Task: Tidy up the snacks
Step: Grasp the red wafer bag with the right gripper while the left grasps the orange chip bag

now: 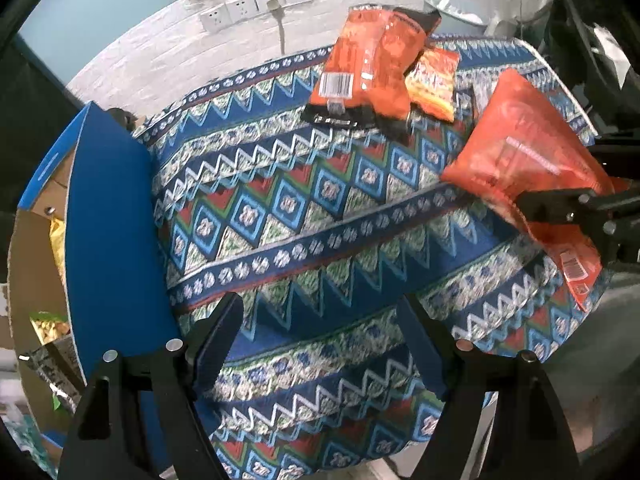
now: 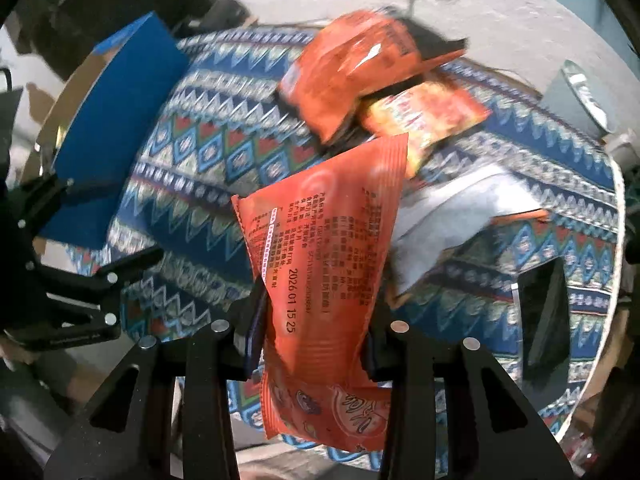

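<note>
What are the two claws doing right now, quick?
Left gripper: open, nothing between its fingers.
Right gripper: closed on an orange snack packet, held above the patterned tablecloth.

**Brick wall, busy tablecloth**

Back wall is white-painted brick (image 1: 160, 52) with a row of white power sockets (image 1: 256, 4), one with a grey cord plugged in. Above that it's pale teal. The table wears a blue zigzag-patterned cloth (image 1: 304, 216).
</note>
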A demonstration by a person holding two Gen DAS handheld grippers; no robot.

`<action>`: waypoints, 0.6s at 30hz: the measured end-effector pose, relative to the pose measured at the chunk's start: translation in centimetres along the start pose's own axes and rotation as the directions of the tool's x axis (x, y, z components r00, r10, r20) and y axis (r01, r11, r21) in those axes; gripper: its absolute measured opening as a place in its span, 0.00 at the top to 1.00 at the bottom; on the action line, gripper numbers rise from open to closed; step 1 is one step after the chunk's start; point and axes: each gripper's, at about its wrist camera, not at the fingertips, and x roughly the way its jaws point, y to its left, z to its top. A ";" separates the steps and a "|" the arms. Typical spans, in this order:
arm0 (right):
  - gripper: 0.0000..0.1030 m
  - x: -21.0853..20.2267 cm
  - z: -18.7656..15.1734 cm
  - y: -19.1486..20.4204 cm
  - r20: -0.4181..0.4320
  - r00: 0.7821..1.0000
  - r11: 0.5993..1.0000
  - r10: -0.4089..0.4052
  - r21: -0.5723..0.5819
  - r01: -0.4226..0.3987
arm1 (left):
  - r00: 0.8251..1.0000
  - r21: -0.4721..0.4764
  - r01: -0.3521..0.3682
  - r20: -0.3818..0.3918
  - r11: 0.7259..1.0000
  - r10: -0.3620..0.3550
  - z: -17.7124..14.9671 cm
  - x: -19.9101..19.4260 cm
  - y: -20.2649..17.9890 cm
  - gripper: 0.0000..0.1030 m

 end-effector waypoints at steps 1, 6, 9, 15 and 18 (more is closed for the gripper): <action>0.64 -0.3 0.2 -0.4 0.010 1.000 1.000 0.002 0.012 -0.002 | 1.000 -0.005 0.009 0.006 1.000 -0.009 0.4 -0.1 0.0 0.22; 0.64 -2.0 1.1 -2.8 0.077 0.997 0.997 -0.019 0.075 0.013 | 0.999 -0.028 0.019 0.045 0.999 -0.018 2.7 -0.3 -0.1 0.21; 0.64 -3.1 1.7 -4.7 0.110 0.993 0.993 -0.033 0.118 0.020 | 0.998 -0.046 0.041 0.059 0.998 -0.038 4.2 -0.2 0.0 0.20; 0.64 -3.8 2.4 -8.3 0.143 0.988 0.983 -0.063 0.182 0.036 | 0.996 -0.027 0.043 0.082 0.999 -0.040 7.2 0.5 -0.3 0.20; 0.64 -3.8 2.6 -10.0 0.153 0.986 0.976 -0.070 0.213 0.036 | 0.995 -0.022 0.057 0.088 0.998 -0.055 8.8 1.0 -0.4 0.20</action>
